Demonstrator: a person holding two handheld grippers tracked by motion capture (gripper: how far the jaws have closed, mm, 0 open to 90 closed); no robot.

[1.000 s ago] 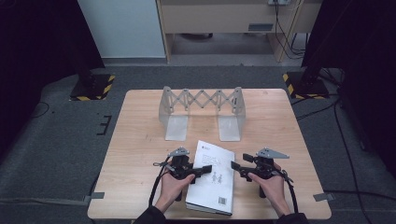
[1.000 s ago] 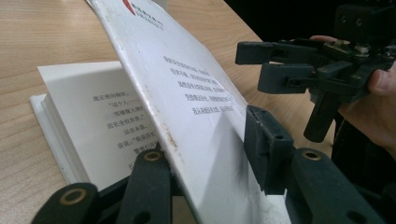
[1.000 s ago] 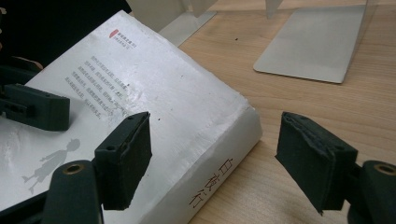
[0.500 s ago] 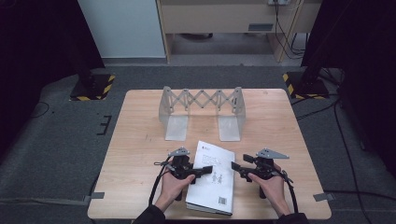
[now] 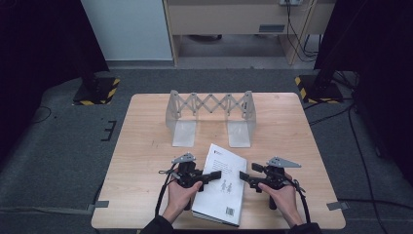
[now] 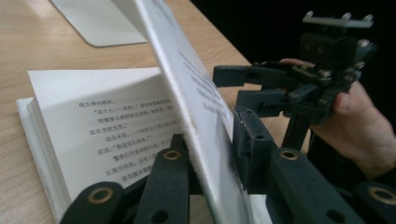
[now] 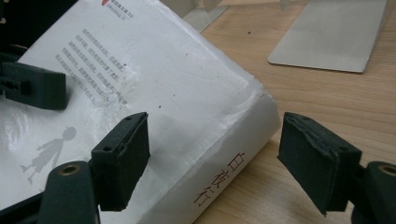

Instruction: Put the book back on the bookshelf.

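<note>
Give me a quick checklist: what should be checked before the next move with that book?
1. Left gripper clamped on the cover: ok. Its jaws have just been closing and now pinch the cover.
2. Cover lifted off the pages: ok, printed pages show beneath.
3. Right gripper holding the book: not ok. Its jaws have just opened a little and stand apart, either side of the spine corner.
4. Book fully on the table: ok in the high view.
5. Rack out of the way: ok, it stands apart, behind the book.
6. Cover undamaged at the grip: cannot tell.
</note>
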